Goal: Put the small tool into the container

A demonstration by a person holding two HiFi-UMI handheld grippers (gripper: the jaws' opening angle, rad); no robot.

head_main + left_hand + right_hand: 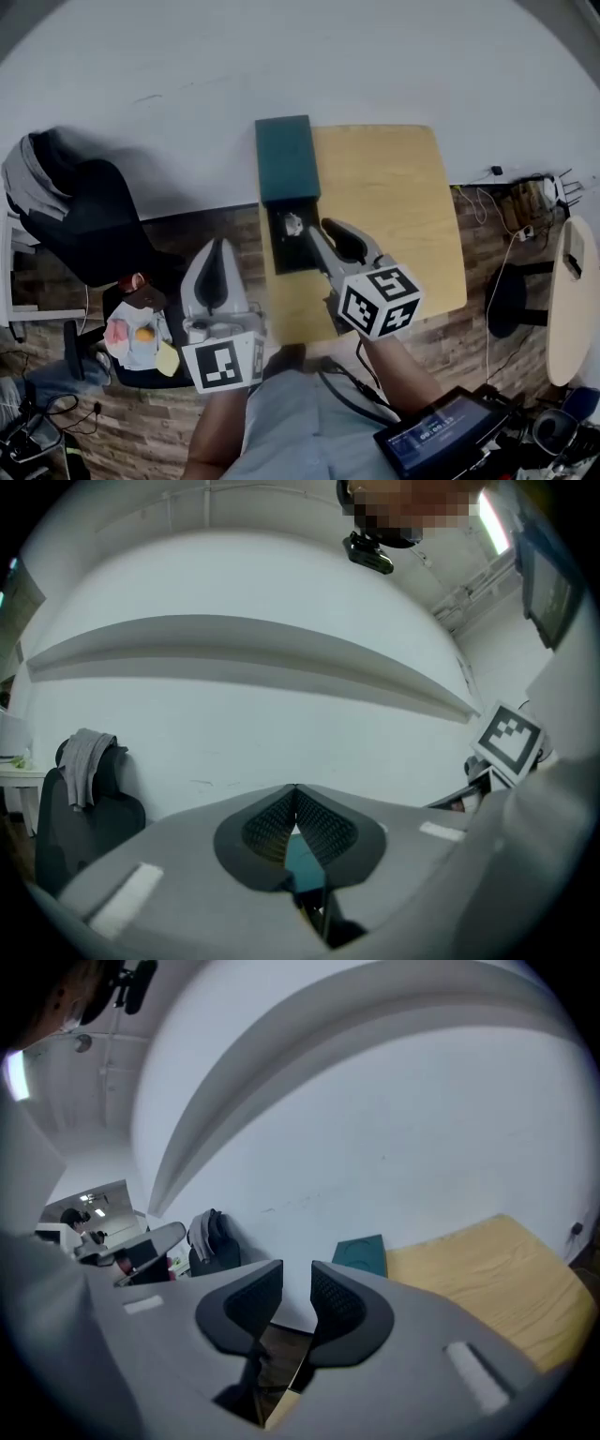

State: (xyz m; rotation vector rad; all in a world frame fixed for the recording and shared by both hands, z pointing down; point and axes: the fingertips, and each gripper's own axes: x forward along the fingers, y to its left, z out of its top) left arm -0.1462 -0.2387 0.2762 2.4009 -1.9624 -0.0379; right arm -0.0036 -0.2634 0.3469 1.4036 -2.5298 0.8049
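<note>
A plain white wall (281,56) fills the twelve o'clock side, and a light wooden table (403,206) stands pushed against it. The floor (202,234) is laid in a brown brick pattern. At nine o'clock from the table is a dark office chair (94,225) with a grey garment (26,178) draped over its back. At three o'clock are a black stool (506,300) and the edge of a pale round table (572,300), with cables (502,202) trailing by the wall. A strip light (491,517) glows on the ceiling.

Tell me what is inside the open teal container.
A small pale tool lies on the dark floor of the container. The right hand-held gripper covers its right edge.
</note>
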